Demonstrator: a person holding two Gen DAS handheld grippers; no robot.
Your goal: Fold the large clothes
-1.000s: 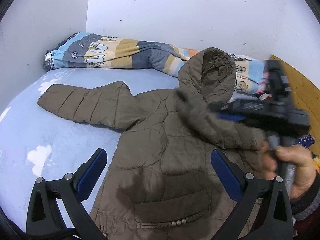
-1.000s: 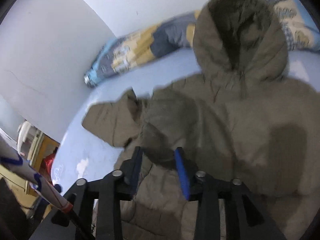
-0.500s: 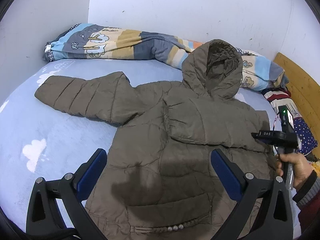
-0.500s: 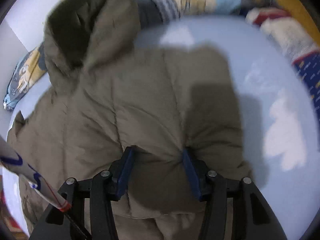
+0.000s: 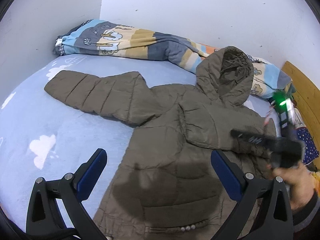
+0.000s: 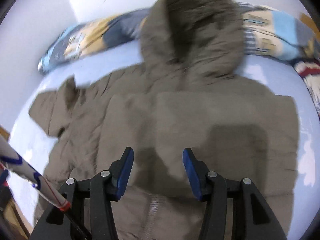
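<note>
We see an olive-brown quilted hooded puffer jacket spread on the pale blue bed sheet, hood toward the bed's far edge. Its folded-in sleeve may spring open, being puffy and unpinned. The left gripper and right gripper hover, jaws apart, holding nothing.

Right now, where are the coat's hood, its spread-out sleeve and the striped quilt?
hood (image 5: 230,76), left wrist view, its quilted outer side.
spread-out sleeve (image 5: 94,92), left wrist view, mid-length.
striped quilt (image 5: 124,40), left wrist view, its cloud-printed stretch.
</note>
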